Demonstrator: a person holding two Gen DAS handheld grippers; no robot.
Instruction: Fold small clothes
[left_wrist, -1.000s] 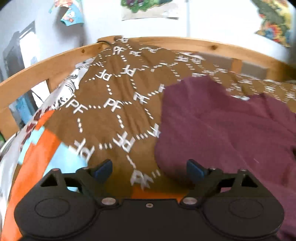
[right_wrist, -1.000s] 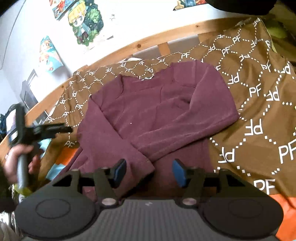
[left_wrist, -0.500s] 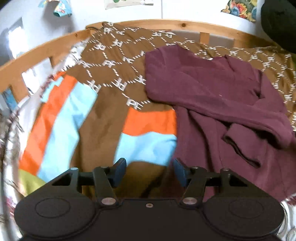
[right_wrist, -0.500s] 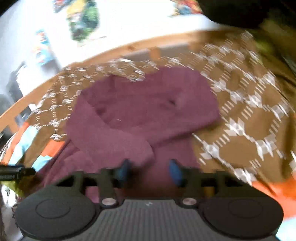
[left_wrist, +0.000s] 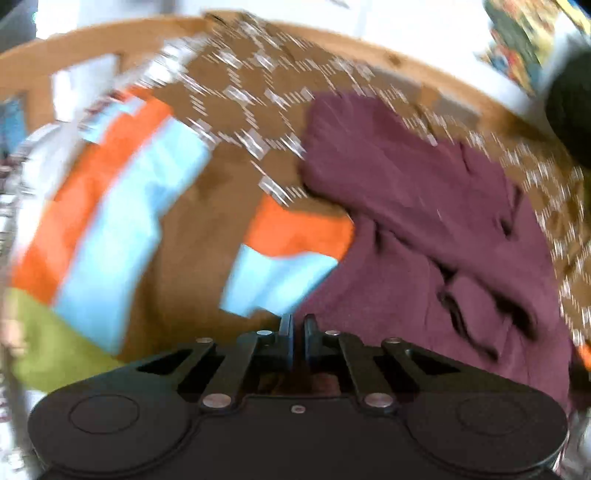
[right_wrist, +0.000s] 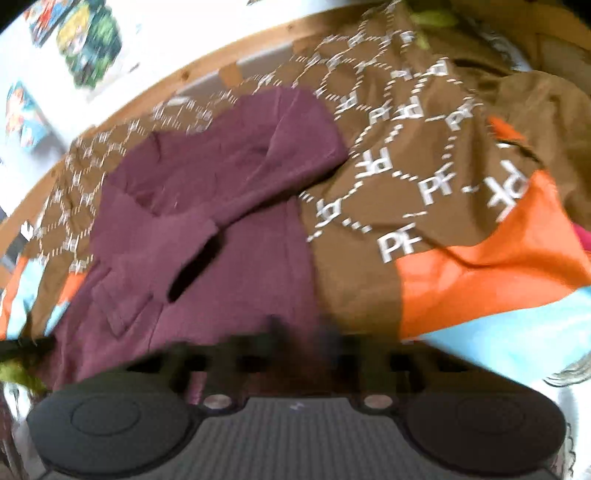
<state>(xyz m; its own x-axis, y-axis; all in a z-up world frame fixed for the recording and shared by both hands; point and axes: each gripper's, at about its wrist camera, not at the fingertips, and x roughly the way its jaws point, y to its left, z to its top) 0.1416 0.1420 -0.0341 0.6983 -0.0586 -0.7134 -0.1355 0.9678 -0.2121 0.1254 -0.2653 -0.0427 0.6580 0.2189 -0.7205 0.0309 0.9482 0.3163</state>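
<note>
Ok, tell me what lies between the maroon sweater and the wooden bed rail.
A strip of the brown patterned blanket, shown in both wrist views.

The sweater (right_wrist: 229, 206) lies on the blanket (right_wrist: 417, 177), before the bed rail (right_wrist: 207, 70).

We're looking at a bed with a curved pale wooden rail (right_wrist: 192, 75), covered by a brown blanket with white PF lettering plus orange and light blue blocks (right_wrist: 391, 184). A maroon long-sleeved sweater (right_wrist: 229, 206) lies right on that blanket, sleeves folded across its body, collar toward the rail.
</note>
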